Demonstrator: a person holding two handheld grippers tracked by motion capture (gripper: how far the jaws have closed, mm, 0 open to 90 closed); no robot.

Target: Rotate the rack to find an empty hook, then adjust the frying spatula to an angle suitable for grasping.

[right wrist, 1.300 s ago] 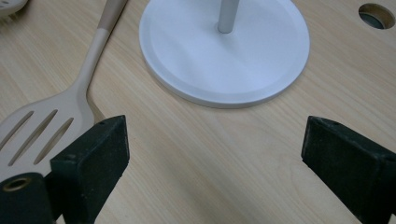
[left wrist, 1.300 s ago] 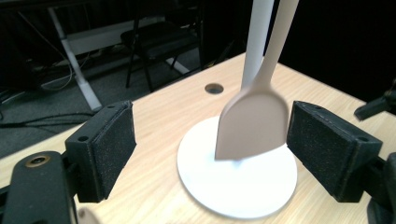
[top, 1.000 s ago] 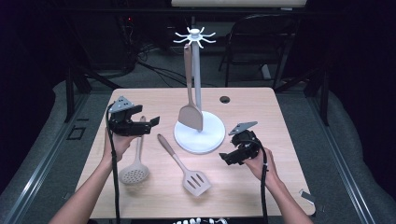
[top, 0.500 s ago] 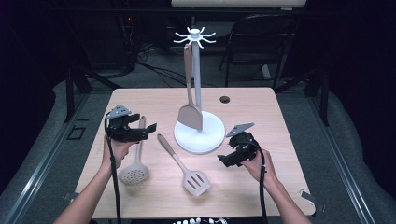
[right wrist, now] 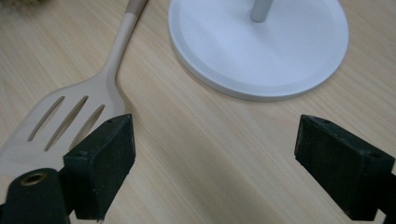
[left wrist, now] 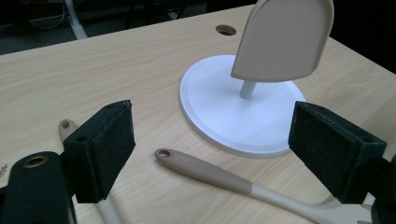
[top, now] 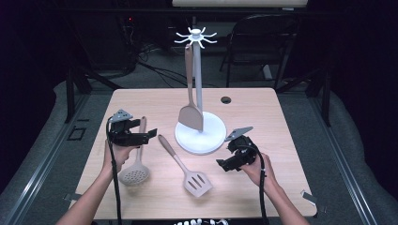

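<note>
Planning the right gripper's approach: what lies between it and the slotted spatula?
In the high view, only bare table separates the right gripper, jaws open, from the slotted spatula.

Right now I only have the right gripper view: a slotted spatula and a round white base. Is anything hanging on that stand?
Observer: Yes, a solid turner hangs from a hook at the top of the stand.
Operator: Anything else lying on the table?
Observer: A round skimmer lies to the left of the slotted spatula in the high view.
Operator: Is the left gripper holding it?
Observer: No. The left gripper is above the skimmer's handle, jaws open, nothing between them.
</note>
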